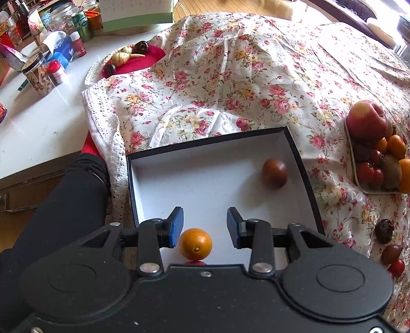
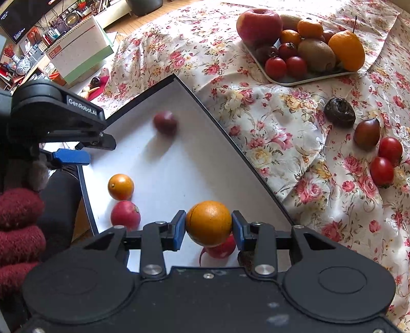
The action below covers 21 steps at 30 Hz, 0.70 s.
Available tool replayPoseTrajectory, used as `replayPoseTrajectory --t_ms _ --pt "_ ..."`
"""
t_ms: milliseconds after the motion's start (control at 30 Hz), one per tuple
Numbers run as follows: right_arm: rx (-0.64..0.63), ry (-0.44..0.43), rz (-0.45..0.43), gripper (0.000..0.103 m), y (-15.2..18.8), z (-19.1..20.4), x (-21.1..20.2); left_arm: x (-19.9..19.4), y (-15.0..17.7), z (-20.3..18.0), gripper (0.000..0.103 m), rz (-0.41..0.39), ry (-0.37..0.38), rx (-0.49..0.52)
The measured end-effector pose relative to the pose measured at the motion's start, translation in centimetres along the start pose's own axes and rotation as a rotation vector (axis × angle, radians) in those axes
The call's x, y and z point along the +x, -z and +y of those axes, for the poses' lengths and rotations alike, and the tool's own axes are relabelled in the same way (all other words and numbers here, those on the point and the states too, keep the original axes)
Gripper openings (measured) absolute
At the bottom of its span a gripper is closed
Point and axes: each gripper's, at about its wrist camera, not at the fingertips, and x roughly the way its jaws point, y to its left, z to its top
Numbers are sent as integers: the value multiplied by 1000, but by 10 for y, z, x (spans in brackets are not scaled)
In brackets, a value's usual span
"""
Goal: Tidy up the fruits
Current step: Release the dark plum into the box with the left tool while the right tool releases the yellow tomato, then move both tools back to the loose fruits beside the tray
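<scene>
A white box with a dark rim lies on the flowered cloth. My right gripper is shut on an orange fruit, held low over the box's near corner with a red fruit beneath it. My left gripper is open over the box's near left side. A small orange rests on the box floor beside its left pad, with a gap on the right. Also in the box are a dark red tomato and another red fruit.
A tray at the right holds an apple, kiwis, oranges and tomatoes. Loose on the cloth lie a dark wrinkled fruit, a brown tomato and two red tomatoes. Jars and boxes crowd the white counter at left.
</scene>
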Motion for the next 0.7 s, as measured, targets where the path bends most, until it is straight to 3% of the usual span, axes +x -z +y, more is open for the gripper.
replayPoseTrajectory --t_ms 700 --pt "25 -21 21 41 9 -10 -6 8 3 -1 46 86 58 14"
